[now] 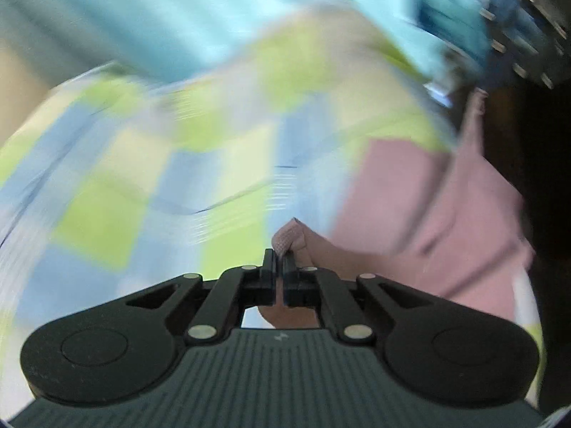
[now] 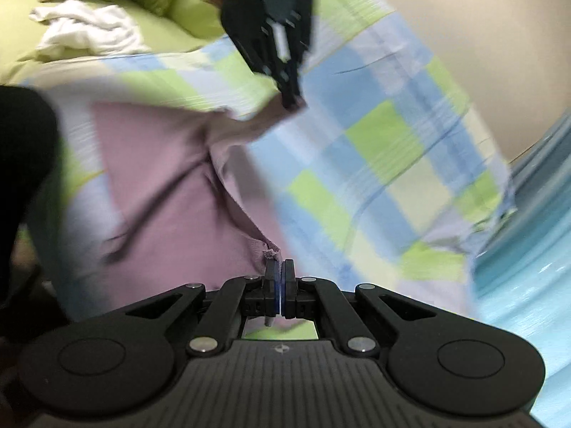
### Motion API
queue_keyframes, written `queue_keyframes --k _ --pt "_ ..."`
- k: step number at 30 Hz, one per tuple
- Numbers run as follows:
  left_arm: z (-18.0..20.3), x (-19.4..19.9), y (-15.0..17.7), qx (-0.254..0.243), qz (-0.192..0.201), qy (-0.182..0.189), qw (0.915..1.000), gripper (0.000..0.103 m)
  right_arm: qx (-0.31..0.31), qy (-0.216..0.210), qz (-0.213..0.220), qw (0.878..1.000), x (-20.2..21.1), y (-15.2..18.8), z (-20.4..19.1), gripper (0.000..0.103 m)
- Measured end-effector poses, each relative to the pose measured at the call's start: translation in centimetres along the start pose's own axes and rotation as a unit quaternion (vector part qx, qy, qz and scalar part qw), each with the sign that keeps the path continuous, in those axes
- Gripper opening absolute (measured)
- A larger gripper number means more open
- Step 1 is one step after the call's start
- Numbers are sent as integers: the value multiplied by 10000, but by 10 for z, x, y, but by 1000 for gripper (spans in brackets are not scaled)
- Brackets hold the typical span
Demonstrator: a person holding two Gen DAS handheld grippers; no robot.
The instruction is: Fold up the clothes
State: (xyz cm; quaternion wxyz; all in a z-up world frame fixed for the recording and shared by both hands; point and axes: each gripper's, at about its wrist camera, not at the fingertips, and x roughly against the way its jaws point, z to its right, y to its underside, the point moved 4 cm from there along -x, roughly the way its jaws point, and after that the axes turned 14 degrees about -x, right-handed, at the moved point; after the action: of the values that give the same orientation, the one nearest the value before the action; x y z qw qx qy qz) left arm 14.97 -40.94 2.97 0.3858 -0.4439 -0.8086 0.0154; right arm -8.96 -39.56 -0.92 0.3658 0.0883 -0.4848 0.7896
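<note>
Two grippers, left [image 1: 279, 257] and right [image 2: 280, 267], each pinched onto a corner of pink garment [image 2: 160, 178]; garment stretched between, over checked bedsheet [image 2: 374, 142]. Both views blurred.

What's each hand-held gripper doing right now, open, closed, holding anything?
Left hand-held gripper: closed, pinching an edge of the pink garment.
Right hand-held gripper: closed, pinching another edge of the same garment.
</note>
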Motion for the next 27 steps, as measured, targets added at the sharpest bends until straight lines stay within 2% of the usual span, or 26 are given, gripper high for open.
queue_keyframes --k 2,6,9,13,18,20,25,27 --pt "-26 8 11 503 -153 -367 9979 1 115 230 86 9996 -9 -18 21 0" --pt "-72 -2 26 1192 -505 -840 9880 1 311 549 141 9979 -59 -55 74 0" --pt "-100 -27 33 1587 -712 -1106 9785 1 329 712 102 9969 -114 -80 113 0" --pt "-121 -88 41 1924 -895 -1200 9698 1 453 825 -53 9955 -201 -101 147 0" --pt "-116 -170 66 2321 -1233 -1039 9592 1 325 679 -635 9951 -310 -86 153 0" --pt "-110 -192 76 2337 -1348 -1088 9568 1 251 775 -656 9945 -327 -80 154 0" --pt "-106 -216 86 2122 -1327 -1549 9557 1 39 1049 -632 9925 -363 -66 160 0" --pt "-105 -222 87 2151 -1339 -1497 9557 3 -8 1048 -632 9925 -369 -65 160 0"
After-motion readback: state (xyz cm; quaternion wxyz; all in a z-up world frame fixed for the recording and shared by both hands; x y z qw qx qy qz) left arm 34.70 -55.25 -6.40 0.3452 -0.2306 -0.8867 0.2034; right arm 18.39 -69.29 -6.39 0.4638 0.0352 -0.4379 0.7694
